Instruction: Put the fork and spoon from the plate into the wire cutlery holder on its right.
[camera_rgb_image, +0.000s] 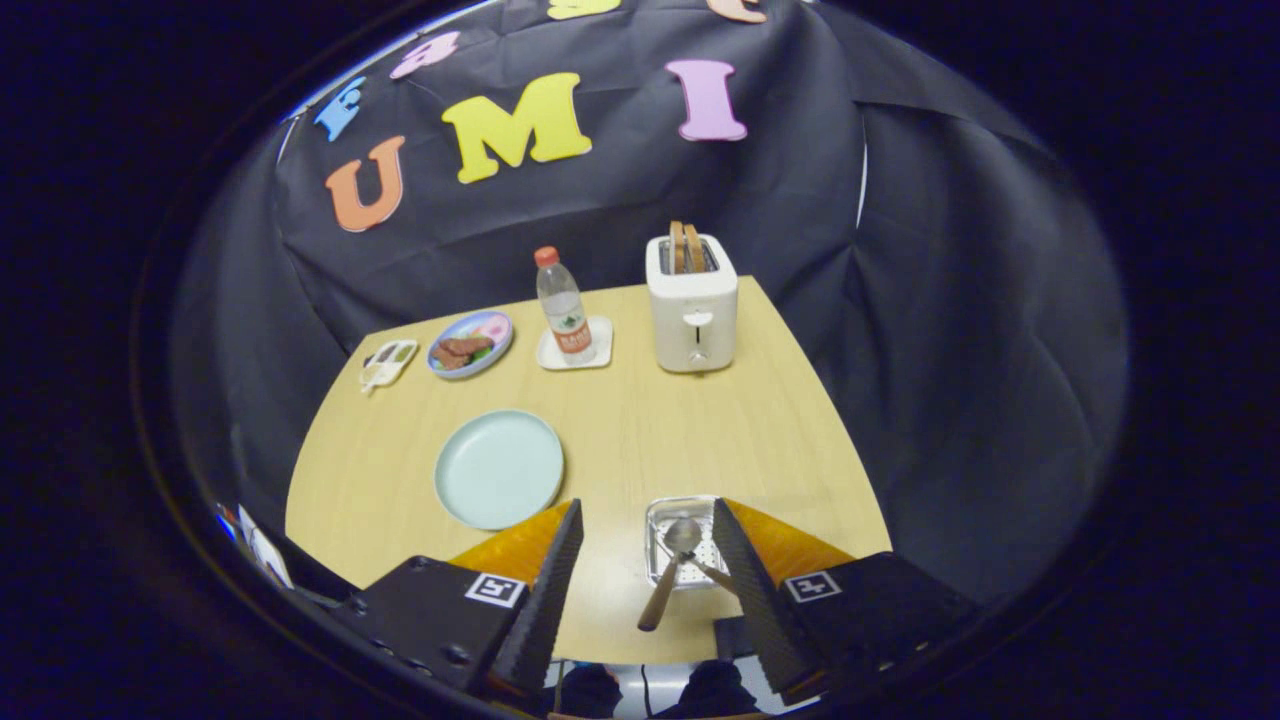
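Gripper view. My gripper has its fingers spread wide apart, nothing between the pads; they hang above the table's near edge.

The holder, a small wire basket, sits near the near edge of the table, toward the near right corner, just ahead of the fingers and partly hidden behind the right finger. The spoon lies in the holder with its bowl inside the basket and its wooden handle sticking out over the near rim, slanting toward me. A second wooden handle, I take it for the fork, pokes out beside it, touching the right finger's edge; its head I cannot make out.

The plate is left of the holder, bare, just beyond the left finger.

Along the far edge: toaster with bread in its slots, bottle upright on a white coaster, a dish with food, and a small white item at the far left corner that I cannot identify.
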